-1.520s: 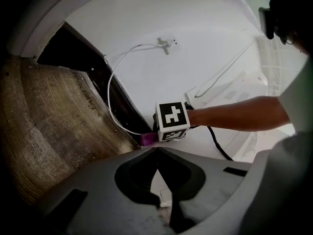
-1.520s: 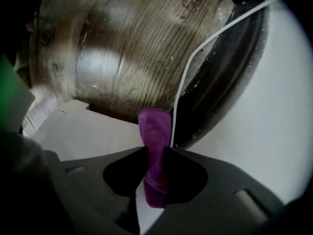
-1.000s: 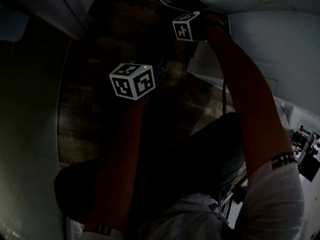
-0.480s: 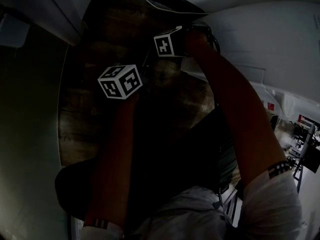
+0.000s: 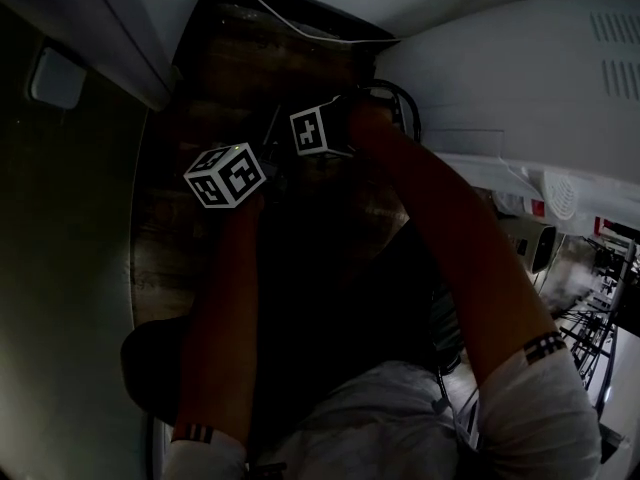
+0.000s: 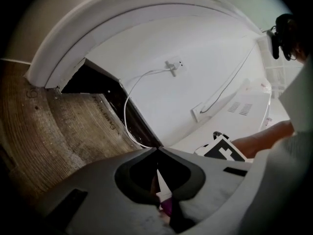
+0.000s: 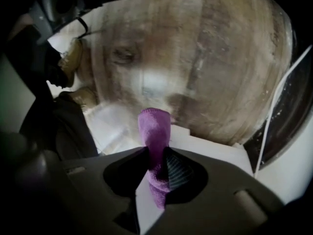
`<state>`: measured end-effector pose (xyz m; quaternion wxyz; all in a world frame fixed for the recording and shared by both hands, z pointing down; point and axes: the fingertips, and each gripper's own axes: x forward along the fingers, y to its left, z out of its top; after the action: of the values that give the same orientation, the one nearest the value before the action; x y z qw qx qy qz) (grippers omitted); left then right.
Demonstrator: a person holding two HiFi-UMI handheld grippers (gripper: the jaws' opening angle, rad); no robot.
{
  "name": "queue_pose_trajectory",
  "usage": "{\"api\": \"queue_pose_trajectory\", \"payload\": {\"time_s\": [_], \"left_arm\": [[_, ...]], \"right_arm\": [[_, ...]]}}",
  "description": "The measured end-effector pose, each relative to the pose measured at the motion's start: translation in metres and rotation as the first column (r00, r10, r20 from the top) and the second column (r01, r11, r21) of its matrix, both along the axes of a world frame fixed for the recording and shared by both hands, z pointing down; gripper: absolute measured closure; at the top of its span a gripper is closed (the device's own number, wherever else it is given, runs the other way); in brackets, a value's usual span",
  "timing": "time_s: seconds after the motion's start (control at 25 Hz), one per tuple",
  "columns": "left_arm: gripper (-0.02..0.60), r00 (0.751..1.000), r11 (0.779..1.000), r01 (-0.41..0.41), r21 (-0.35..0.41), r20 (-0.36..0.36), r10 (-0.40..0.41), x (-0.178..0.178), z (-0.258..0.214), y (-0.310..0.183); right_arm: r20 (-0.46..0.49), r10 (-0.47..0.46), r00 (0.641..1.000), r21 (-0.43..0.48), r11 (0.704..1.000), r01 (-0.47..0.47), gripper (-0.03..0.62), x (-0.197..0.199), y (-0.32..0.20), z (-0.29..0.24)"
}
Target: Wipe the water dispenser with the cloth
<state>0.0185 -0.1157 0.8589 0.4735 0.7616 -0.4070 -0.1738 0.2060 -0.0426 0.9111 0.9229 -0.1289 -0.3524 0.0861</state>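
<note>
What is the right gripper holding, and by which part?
The purple cloth, clamped mid-fold in the right gripper; a bunched end pokes out past the tips.

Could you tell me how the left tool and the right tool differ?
The right tool clamps a purple cloth that stands past its tips; the left tool has its tips together, a purple scrap low behind them. The right tool looks at the wooden floor; the left tool looks at a white wall. Both are shut.
</note>
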Motion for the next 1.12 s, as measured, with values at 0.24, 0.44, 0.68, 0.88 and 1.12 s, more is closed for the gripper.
{"api": "queue_pose_trajectory", "payload": {"time_s": [0.24,0.44,0.68,0.88,1.12], "left_arm": [[0.583,0.997,0.999,-0.044,0.020,0.056,0.043,-0.001,-0.002,0.003],[0.583,0.973,0.985,-0.161,0.067,0.175,0.147,0.002,-0.014,0.009],[0.583,0.880,0.954,-0.290,0.070,0.410,0.238,-0.014,-0.042,0.001],[0.583,0.833,0.942,-0.317,0.105,0.507,0.224,-0.020,-0.092,-0.016],[0.583,0.822,0.942,-0.288,0.170,0.549,0.152,-0.031,-0.182,-0.022]], "right_arm": [[0.103,0.028,0.994,0.003,1.000,-0.029,0.502,-0.024,0.006,-0.004],[0.346,0.014,0.938,0.141,0.988,-0.067,0.502,-0.059,-0.028,0.006],[0.589,-0.038,0.807,0.359,0.907,-0.219,0.502,-0.098,-0.074,-0.033],[0.722,-0.187,0.667,0.527,0.773,-0.354,0.500,-0.120,-0.109,-0.096],[0.839,-0.288,0.461,0.526,0.643,-0.556,0.499,-0.142,-0.117,-0.201]]}}
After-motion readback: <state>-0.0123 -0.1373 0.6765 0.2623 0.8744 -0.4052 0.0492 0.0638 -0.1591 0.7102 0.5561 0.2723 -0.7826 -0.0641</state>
